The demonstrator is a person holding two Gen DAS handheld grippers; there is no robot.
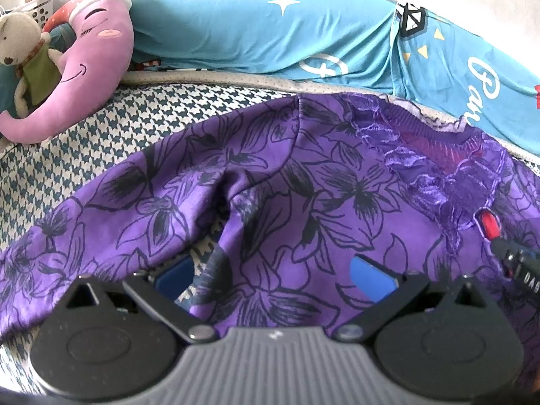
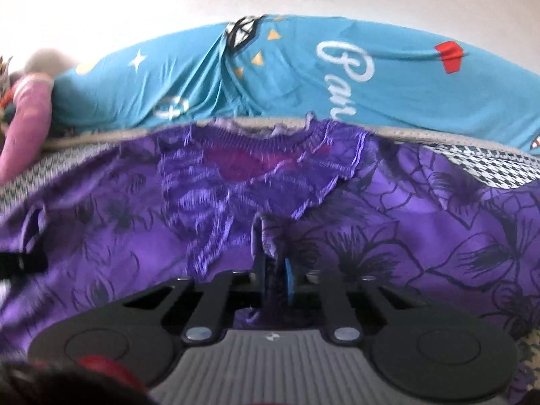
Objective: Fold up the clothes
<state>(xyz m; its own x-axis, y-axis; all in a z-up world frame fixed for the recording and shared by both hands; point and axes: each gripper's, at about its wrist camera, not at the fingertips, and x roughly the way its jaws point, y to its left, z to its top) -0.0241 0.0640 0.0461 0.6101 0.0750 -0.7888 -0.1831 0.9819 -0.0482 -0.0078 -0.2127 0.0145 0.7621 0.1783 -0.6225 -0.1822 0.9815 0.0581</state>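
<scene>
A purple garment (image 1: 276, 182) with black flower outlines lies spread on a houndstooth bed cover (image 1: 101, 125). Its lace neckline (image 1: 438, 168) points toward the far side. My left gripper (image 1: 273, 276) hovers open low over the cloth, blue pads wide apart, a raised fold of fabric between them untouched. The other gripper (image 1: 516, 256) shows at the right edge of the left wrist view. In the right wrist view the same garment (image 2: 422, 209) fills the lower half. My right gripper (image 2: 275, 270) is shut on a pinched ridge of the purple fabric just below the neckline (image 2: 263, 165).
A teal duvet (image 1: 287, 33) with white stars and lettering is bunched along the far side against a white wall. A pink elephant plush (image 1: 91, 67), a small bear toy (image 1: 20, 40) and a white basket (image 1: 37, 0) sit at the far left.
</scene>
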